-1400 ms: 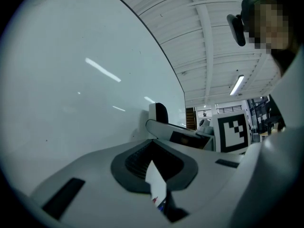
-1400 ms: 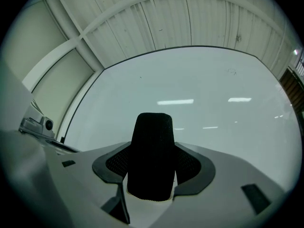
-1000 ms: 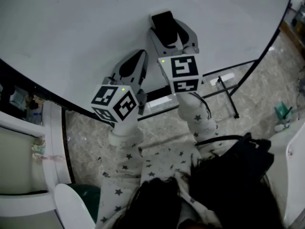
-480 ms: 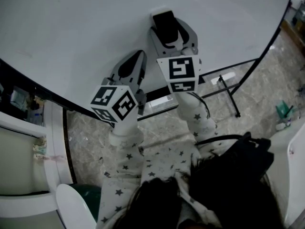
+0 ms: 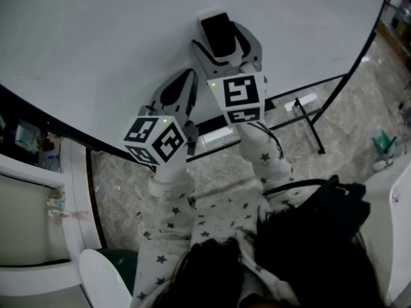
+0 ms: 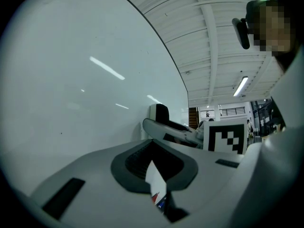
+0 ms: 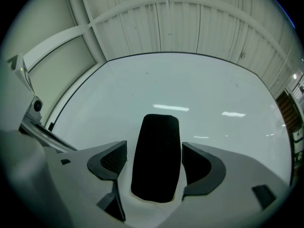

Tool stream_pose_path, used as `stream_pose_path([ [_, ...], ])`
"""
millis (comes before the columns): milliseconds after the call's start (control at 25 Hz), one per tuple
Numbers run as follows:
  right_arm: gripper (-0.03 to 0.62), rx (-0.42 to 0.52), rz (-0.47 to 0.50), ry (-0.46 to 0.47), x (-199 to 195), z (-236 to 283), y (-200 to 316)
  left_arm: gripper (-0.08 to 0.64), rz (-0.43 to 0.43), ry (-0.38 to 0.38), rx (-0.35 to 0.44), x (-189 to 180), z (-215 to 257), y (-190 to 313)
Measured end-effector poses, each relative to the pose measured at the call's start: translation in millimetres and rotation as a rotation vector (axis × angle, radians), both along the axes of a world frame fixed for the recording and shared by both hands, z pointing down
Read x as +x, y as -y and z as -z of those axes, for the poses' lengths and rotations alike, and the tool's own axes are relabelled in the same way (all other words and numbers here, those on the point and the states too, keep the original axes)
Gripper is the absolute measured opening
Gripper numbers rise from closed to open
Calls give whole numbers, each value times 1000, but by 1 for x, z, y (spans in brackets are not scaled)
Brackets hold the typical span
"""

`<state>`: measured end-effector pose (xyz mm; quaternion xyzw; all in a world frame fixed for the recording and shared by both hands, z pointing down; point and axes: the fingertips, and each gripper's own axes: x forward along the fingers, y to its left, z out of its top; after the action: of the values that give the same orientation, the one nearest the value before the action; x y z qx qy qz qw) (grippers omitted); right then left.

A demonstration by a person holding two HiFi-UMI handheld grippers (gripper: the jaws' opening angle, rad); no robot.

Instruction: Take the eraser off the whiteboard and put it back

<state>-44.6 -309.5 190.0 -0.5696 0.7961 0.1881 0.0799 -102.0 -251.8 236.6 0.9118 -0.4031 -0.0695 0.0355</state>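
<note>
Right gripper (image 7: 156, 164) jaws opening, pads clear of eraser (image 7: 156, 141) between them, on whiteboard (image 5: 96, 37). Eraser probably light, stiff: pinch long sides. Left gripper (image 5: 182, 87) at 7 o'clock, jaws together.

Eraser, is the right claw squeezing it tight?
No, the right claw is opening, and gaps show either side of the eraser between its pads.

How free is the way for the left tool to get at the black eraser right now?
Probably not free. The right tool straddles the eraser, its jaws opening with a gap on each side, so both flanks are taken. The left tool is shut and sits beside it, lower down.
</note>
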Motion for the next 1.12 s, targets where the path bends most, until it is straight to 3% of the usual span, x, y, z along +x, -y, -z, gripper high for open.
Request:
stream_pose_path([
  [240,347,28,16,39,26,11,-11,2,2,2,-2,19,1,-4],
  [480,345,99,115,38,9,14,-26,2,14,-10,6,-1,7,2],
  [680,338,-48,232,82,-4,-7,-21,2,-29,-29,20,1,15,7],
  [720,255,-70,230,79,-4,-10,-19,2,-38,-33,18,2,15,9],
  [920,148,-137,247,60,-5,-22,-15,2,-72,-50,3,8,13,15],
  [1120,70,-157,287,71,49,-24,-67,2,-105,-48,30,66,16,-33],
])
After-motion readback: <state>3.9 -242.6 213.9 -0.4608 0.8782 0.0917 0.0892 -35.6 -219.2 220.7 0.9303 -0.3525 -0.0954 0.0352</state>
